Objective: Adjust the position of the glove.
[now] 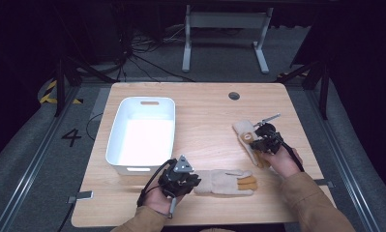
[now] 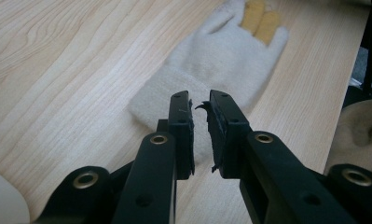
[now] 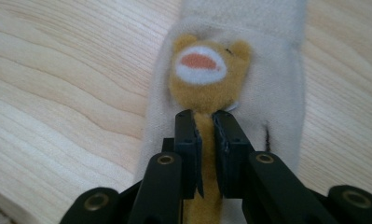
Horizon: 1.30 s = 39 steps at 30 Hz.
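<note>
A cream knit glove with orange fingertips (image 1: 227, 182) lies flat near the table's front edge, fingers pointing right. My left gripper (image 1: 196, 182) is at its cuff. In the left gripper view the jaws (image 2: 200, 105) pinch the ribbed cuff of that glove (image 2: 221, 56). A second cream glove (image 1: 246, 133) lies at the right, under my right gripper (image 1: 258, 140). In the right gripper view this glove (image 3: 277, 93) carries a tan bear face (image 3: 204, 70), and the right gripper (image 3: 204, 121) is shut on the tan strip just below the face.
An empty white plastic bin (image 1: 115, 137) stands on the left half of the wooden table (image 1: 205, 106). A round cable hole (image 1: 234, 95) sits near the back edge. Behind the table stand a desk frame's legs (image 1: 186, 48) and loose floor cables.
</note>
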Tool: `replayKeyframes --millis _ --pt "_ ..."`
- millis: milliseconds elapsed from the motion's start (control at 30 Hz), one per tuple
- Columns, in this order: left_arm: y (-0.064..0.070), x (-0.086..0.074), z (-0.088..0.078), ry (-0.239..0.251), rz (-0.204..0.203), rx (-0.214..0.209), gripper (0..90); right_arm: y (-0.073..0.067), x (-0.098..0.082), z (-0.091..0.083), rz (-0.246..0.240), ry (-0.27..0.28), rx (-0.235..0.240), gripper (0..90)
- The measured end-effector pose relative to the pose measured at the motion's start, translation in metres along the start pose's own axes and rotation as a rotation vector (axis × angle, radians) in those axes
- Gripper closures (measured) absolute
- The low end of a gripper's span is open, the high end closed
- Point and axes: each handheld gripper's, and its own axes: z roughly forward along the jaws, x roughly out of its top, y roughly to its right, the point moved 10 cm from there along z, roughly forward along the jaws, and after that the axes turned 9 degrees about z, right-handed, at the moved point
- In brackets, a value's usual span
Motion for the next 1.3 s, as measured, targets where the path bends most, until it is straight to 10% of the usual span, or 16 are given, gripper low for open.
replayKeyframes --millis 700,1300 --pt "0.000 0.004 0.003 0.000 0.013 -0.007 79.3 -0.011 0.013 -0.067 -0.069 0.143 0.033 81.7" --pt "0.001 0.004 0.002 0.000 0.009 -0.005 79.0 -0.063 0.005 -0.118 -0.214 0.230 0.136 82.3"
